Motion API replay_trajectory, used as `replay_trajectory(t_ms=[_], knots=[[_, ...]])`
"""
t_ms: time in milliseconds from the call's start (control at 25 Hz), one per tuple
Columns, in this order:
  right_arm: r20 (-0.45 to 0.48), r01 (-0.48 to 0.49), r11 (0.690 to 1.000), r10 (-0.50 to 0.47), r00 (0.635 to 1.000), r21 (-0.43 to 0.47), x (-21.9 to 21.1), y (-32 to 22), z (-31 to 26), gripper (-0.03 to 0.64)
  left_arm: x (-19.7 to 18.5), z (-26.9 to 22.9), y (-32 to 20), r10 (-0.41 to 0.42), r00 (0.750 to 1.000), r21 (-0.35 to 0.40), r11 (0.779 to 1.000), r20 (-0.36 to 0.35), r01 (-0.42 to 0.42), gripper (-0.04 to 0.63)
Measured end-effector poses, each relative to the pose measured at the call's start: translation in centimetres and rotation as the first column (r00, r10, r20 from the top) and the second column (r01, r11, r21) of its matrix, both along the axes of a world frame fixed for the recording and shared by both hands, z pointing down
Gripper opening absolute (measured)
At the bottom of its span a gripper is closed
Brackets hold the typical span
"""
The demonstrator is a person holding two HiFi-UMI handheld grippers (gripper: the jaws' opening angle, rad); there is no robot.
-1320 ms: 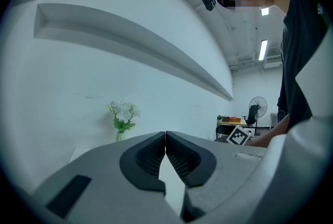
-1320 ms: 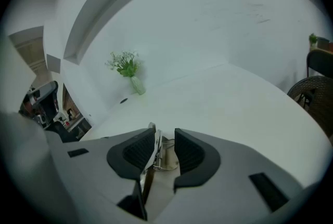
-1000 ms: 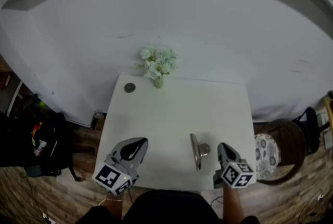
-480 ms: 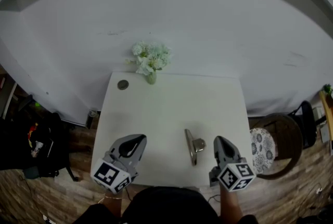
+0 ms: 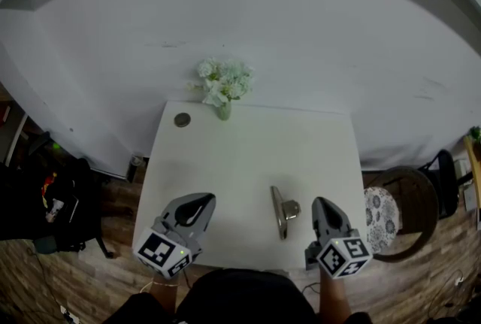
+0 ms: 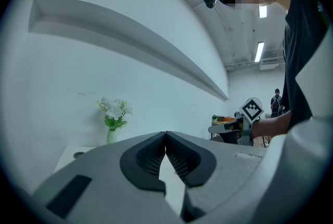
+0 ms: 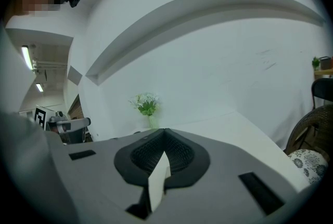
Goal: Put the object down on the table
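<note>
Centrally, head view only: shiny bar-shaped metal object (image 5: 282, 211) lies flat on white tabletop (image 5: 248, 157), at 9 o'clock of R gripper (image 5: 324, 204), apart. L gripper (image 5: 200, 204) & R gripper: ribbed black pads (image 6: 149, 159) pressed together, empty. Cubes (image 5: 344, 256) carry black-white square markers. White flowers (image 5: 223, 83) at tabletop's 11 o'clock.

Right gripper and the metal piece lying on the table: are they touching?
Apart. The head view shows a strip of bare table between the right gripper and the metal piece. The right gripper view shows its jaws together with nothing between them.
</note>
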State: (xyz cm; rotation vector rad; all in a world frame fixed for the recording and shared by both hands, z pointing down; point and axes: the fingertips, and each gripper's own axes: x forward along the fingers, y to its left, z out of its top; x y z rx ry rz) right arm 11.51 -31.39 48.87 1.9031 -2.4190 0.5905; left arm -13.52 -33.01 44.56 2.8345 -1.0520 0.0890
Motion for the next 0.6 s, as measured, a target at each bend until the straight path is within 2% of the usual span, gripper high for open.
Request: replay_trajectory(t_ms=[600], knots=[[-0.002, -0.001, 1.0, 0.001, 1.0, -0.002, -0.22, 0.04, -0.18, -0.003, -0.17, -0.01, 0.04, 0.002, 1.0, 0.001, 1.0, -0.004, -0.002, 0.0]])
